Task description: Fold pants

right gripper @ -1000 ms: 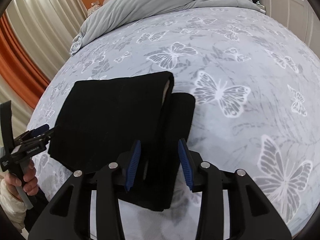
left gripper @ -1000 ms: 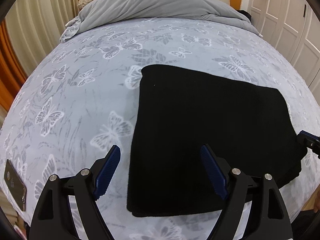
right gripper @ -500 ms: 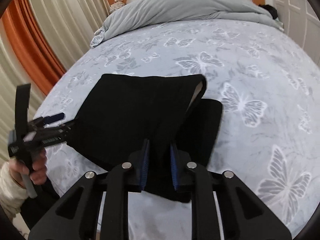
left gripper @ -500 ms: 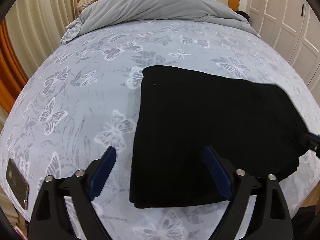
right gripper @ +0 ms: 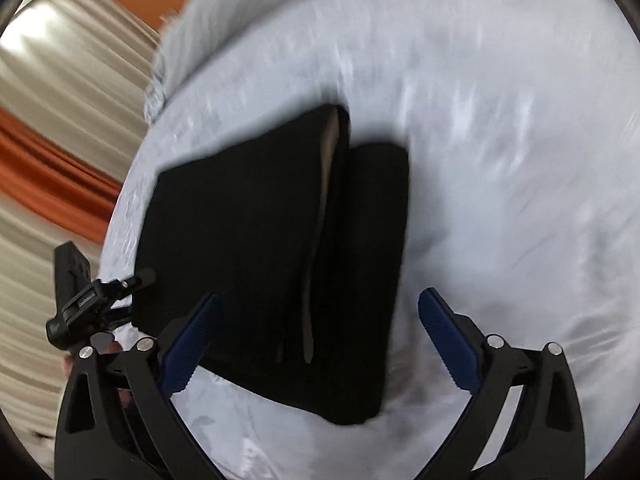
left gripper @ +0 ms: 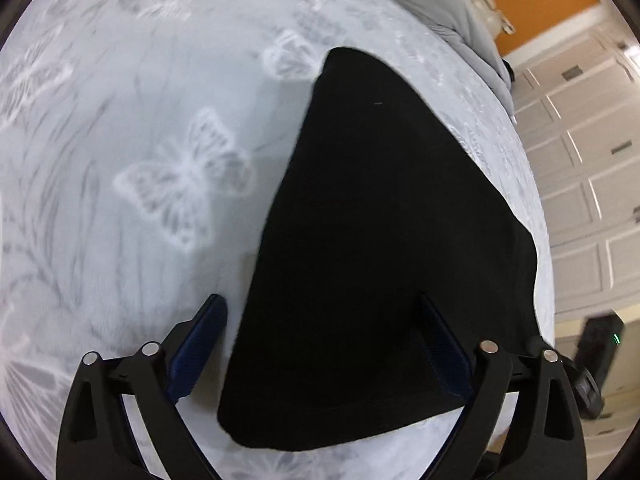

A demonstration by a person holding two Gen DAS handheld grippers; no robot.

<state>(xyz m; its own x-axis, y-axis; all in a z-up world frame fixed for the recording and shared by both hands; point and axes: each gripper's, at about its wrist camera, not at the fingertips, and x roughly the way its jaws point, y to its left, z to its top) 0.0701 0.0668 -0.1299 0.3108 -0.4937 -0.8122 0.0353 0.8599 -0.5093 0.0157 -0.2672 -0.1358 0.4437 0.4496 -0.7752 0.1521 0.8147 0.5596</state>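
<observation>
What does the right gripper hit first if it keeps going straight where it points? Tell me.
Probably the folded black pants lying on the butterfly bedsheet; the right gripper, jaws open, aims down at them. Blur leaves depth unclear.

A bedroom in a home.
A wide bed (left gripper: 120, 120) fills both views, spread with a pale butterfly-print sheet, a grey duvet (left gripper: 460, 8) bunched at its head. An orange wall (left gripper: 532, 8), white panelled wardrobe doors (left gripper: 588, 184) and cream and orange curtains (right gripper: 52, 128) surround it.

Both wrist views look steeply down at the bed (left gripper: 120, 160) from close range — left from one side, right from the opposite. Shared ground — the folded black pants (left gripper: 380, 260) (right gripper: 260, 248).
</observation>
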